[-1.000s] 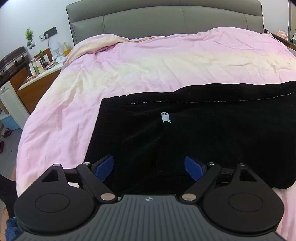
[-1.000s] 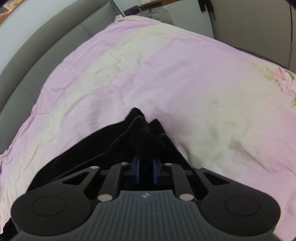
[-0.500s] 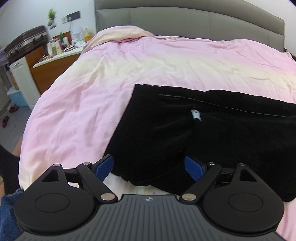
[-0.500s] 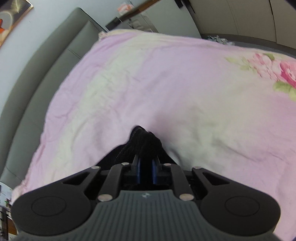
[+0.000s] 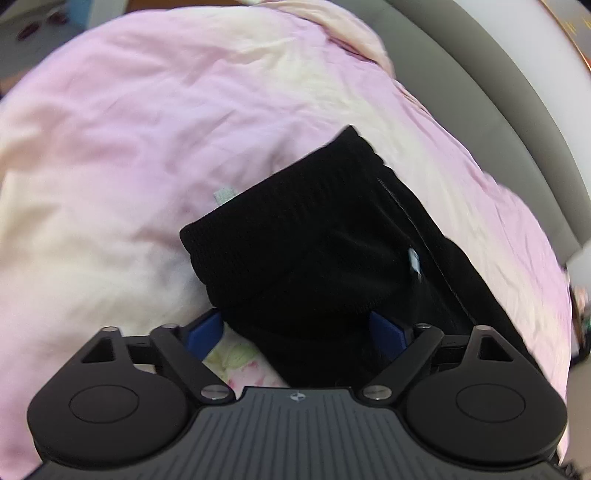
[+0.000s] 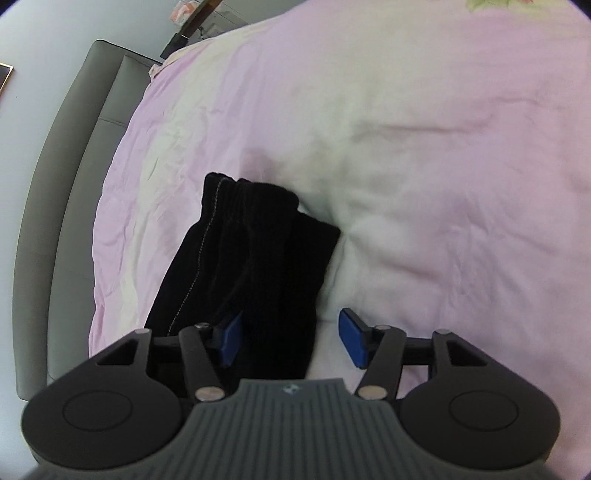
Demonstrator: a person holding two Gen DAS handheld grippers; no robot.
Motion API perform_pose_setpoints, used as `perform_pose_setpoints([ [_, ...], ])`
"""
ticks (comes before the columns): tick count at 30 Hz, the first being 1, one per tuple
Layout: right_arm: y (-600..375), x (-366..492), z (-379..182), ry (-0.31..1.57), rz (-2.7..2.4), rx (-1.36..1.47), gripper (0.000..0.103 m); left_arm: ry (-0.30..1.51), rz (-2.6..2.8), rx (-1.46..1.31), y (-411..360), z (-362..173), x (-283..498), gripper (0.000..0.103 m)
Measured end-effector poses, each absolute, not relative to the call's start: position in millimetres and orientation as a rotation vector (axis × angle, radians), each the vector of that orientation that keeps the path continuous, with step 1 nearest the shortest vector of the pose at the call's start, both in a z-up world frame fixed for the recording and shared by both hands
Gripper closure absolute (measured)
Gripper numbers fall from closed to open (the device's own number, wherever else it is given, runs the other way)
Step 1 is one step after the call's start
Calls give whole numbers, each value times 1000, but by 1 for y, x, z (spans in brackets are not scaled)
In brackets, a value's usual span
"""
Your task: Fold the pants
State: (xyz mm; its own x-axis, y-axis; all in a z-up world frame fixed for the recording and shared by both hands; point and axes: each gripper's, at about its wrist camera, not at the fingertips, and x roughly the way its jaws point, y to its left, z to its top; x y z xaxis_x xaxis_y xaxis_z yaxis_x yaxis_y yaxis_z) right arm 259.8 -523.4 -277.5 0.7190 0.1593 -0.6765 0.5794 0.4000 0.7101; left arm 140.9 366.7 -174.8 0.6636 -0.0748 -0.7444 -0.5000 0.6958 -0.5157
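The black pants (image 5: 314,240) lie on the pink duvet (image 5: 147,129), with a small white tag (image 5: 414,263) showing. My left gripper (image 5: 295,334) is open over the near corner of the pants. The cloth lies between its blue pads, which do not press on it. In the right wrist view the other end of the pants (image 6: 251,240) lies bunched on the duvet (image 6: 406,147). My right gripper (image 6: 291,341) has its jaws opening. The cloth lies between them, beside the left pad, with a clear gap to the right pad.
The grey padded headboard (image 5: 498,92) runs along the right of the left wrist view and, as headboard (image 6: 74,166), down the left of the right wrist view. Floral sheet print (image 5: 236,358) shows by the left gripper's fingers. Furniture (image 6: 192,14) stands past the bed.
The right gripper, shut on the pants' end before, has spread its jaws and the cloth now rests on the duvet. Both views have rolled, and the left gripper has come down over the pants' corner.
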Motion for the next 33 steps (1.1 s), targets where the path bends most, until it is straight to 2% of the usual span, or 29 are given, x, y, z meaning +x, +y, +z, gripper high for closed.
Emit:
perform_pose_setpoints([
  [5, -518, 277, -288, 733, -246, 1193, 32, 689, 345, -1078, 385, -208, 148, 0],
  [10, -515, 298, -294, 700, -239, 1154, 32, 552, 427, -1233, 386, -214, 143, 0],
  [11, -514, 301, -295, 710, -233, 1131, 41, 531, 464, -1263, 385, -216, 139, 22],
  [12, -512, 304, -293, 717, -232, 1084, 70, 524, 483, -1287, 385, -216, 135, 40],
  [13, -511, 303, -291, 715, -229, 1054, 84, 508, 489, -1299, 384, -214, 132, 47],
  [14, -513, 301, -291, 692, -210, 1084, 89, 493, 483, -1295, 383, -209, 129, 57],
  [15, -516, 297, -289, 657, -209, 1113, 90, 480, 473, -1284, 382, -202, 126, 60],
  [23, -520, 271, -247, 403, -87, 1195, 91, 403, 296, -1167, 370, -110, 122, 65],
  [27, -523, 262, -243, 365, -65, 1259, 91, 357, 250, -1133, 367, -81, 102, 65],
  [30, -523, 274, -254, 499, -140, 1236, 91, 446, 347, -1031, 372, -87, 103, 65],
  [33, -522, 282, -289, 733, -262, 1238, 91, 645, 466, -991, 387, -135, 121, 65],
])
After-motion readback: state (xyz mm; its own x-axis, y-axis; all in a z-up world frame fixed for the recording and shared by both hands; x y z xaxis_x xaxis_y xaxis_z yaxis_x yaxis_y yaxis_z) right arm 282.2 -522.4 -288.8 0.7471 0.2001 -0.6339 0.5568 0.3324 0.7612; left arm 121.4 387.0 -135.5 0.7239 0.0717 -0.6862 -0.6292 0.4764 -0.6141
